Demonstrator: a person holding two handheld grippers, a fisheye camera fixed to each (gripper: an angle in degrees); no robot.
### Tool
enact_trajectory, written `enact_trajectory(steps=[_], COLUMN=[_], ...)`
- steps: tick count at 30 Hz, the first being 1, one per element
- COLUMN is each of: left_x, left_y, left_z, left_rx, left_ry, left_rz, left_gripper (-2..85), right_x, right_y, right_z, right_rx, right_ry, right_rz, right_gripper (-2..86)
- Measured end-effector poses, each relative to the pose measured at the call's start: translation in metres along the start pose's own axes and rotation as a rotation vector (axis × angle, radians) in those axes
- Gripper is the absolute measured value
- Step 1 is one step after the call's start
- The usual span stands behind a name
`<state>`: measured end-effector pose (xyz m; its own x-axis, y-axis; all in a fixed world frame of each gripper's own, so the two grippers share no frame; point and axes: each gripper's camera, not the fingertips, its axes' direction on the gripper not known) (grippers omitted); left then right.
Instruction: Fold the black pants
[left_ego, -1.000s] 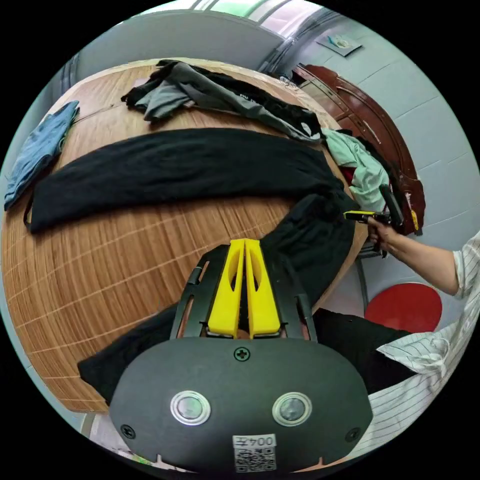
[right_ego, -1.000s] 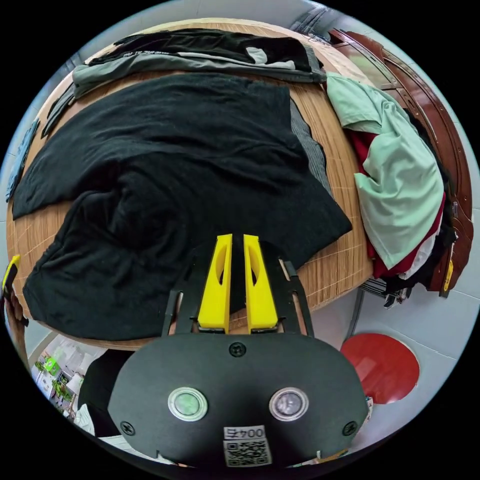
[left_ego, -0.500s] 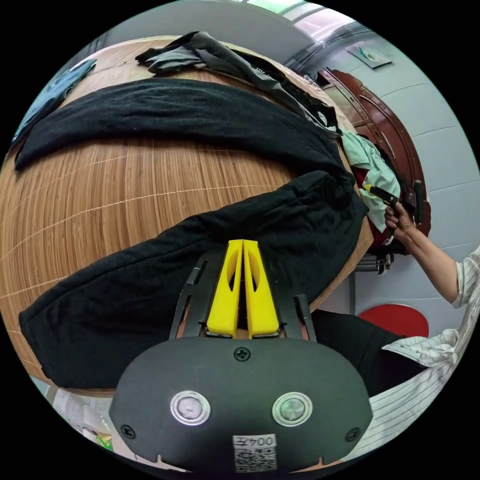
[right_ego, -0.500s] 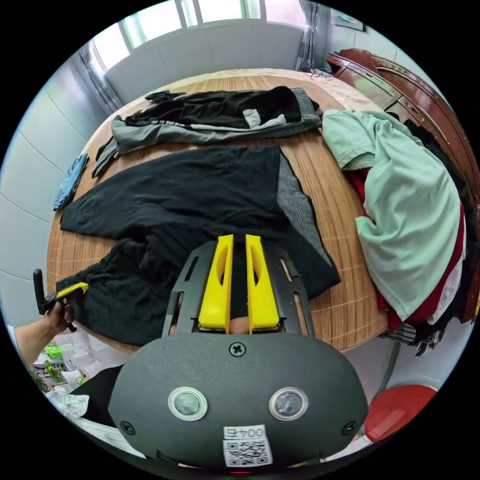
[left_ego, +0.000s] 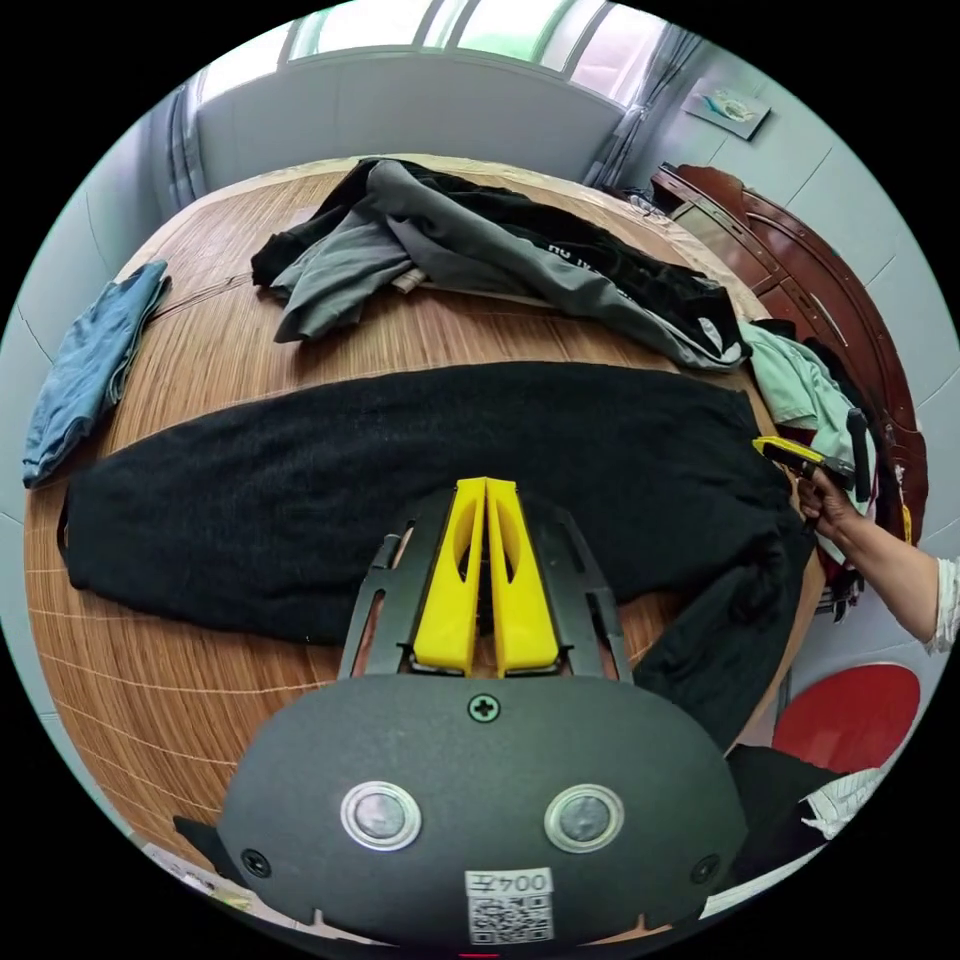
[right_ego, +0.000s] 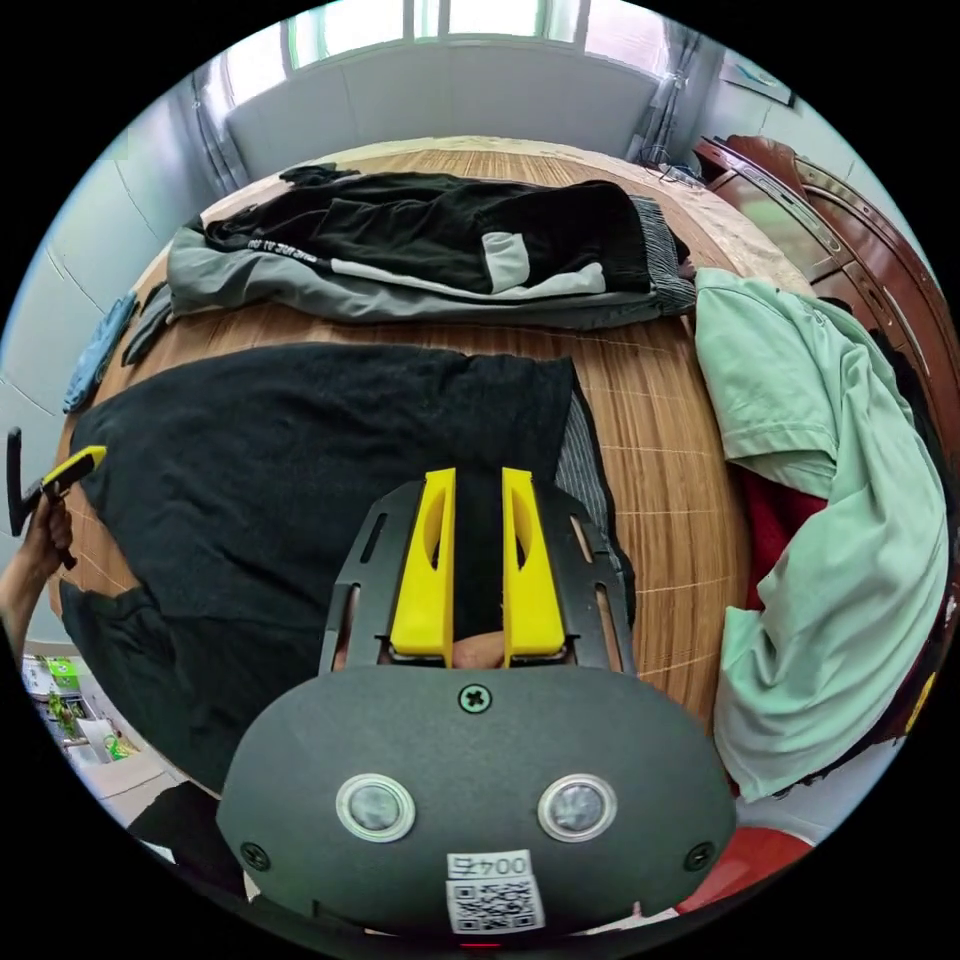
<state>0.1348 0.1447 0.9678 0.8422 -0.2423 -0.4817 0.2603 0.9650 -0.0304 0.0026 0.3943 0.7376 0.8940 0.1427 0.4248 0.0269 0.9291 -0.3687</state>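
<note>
1. Since half a second ago, the near leg of the black pants has gone from lying apart on the table to resting over the far leg, leaving one long band.
2. The pants stretch across the round wooden table, and part of them hangs off the near edge by the waist.
3. The left gripper is clenched, its yellow jaws pressed together above the fabric; whether cloth is caught between them cannot be told.
4. The right gripper has its jaws slightly parted over the pants' waist; a grip on the cloth cannot be told.
5. A grey-and-black jacket lies beyond the pants, and a mint-green shirt lies beside the waist.
</note>
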Motion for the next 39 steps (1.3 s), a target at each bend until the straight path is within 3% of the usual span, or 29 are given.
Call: enact_trajectory(steps=[8,13,20,27,33,39], left_x=[0.028,0.031,-0.031,-0.086,-0.113,-0.144], left_y=[-0.012,0.005,0.156,0.306,0.339,0.364], left_z=[0.008,-0.040,-0.146,-0.198,-0.189,-0.187], left_rx=[0.048,0.087,0.054,-0.035,-0.042,-0.019], left_ry=[0.051,0.153,-0.002,-0.192,-0.170,-0.122], left_rz=[0.000,0.020,-0.202,-0.467,-0.467,-0.488], left_gripper=[0.0,0.0,0.1,0.0,0.0,0.0], right_x=[0.048,0.047,-0.031,-0.127,-0.179,-0.261], right_y=[-0.035,-0.020,0.078,0.092,0.079,0.075], right_z=[0.005,-0.043,-0.079,-0.085,-0.077,-0.069], right_rx=[0.015,0.094,-0.013,-0.007,0.015,-0.005], right_ry=[0.039,-0.029,-0.248,-0.446,-0.475,-0.495], right_rz=[-0.030,-0.019,-0.106,-0.183,-0.214,-0.511], right_gripper=[8.6,8.2,7.9,8.3,8.1,7.9])
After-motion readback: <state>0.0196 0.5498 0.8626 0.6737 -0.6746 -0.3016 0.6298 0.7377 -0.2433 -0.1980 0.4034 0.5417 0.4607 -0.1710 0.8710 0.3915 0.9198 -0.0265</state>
